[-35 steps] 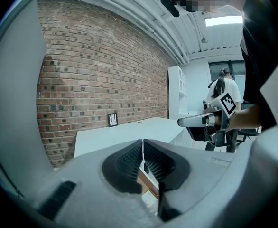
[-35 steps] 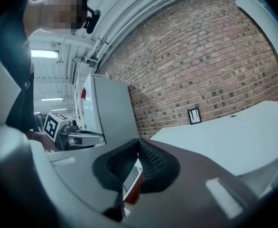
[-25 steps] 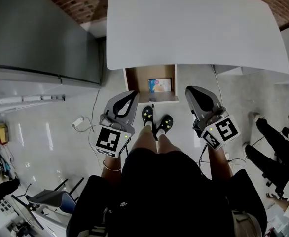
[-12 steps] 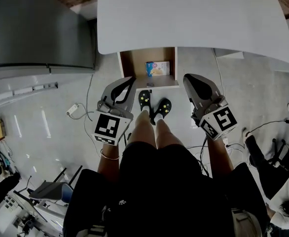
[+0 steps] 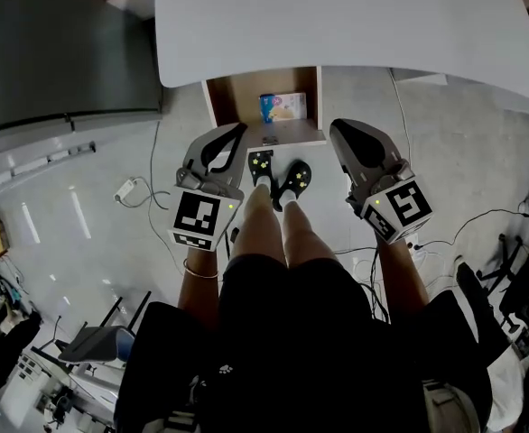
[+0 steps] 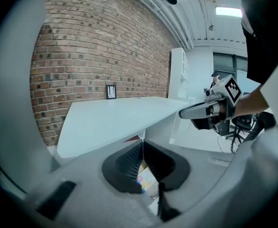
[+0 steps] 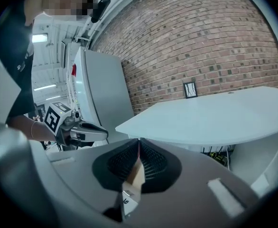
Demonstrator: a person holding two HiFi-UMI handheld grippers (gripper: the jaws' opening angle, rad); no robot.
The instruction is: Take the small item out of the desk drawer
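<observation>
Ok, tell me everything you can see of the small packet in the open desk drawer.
The small packet is a flat rectangular pack. It is light blue at its left end and pale with orange-yellow print across the rest, which is too small to read. It lies flat on the brown, wood-look floor of the pulled-out drawer, a little right of the middle, just in front of the white desk top. As far as the head view shows, only the drawer floor touches it.

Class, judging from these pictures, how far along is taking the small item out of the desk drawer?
Done: the drawer stands open below the desk. In hand: nothing; the left gripper and right gripper hover before it, both shut and empty. Left: the small box lies inside the drawer; reaching in, gripping it and lifting it out remain.
</observation>
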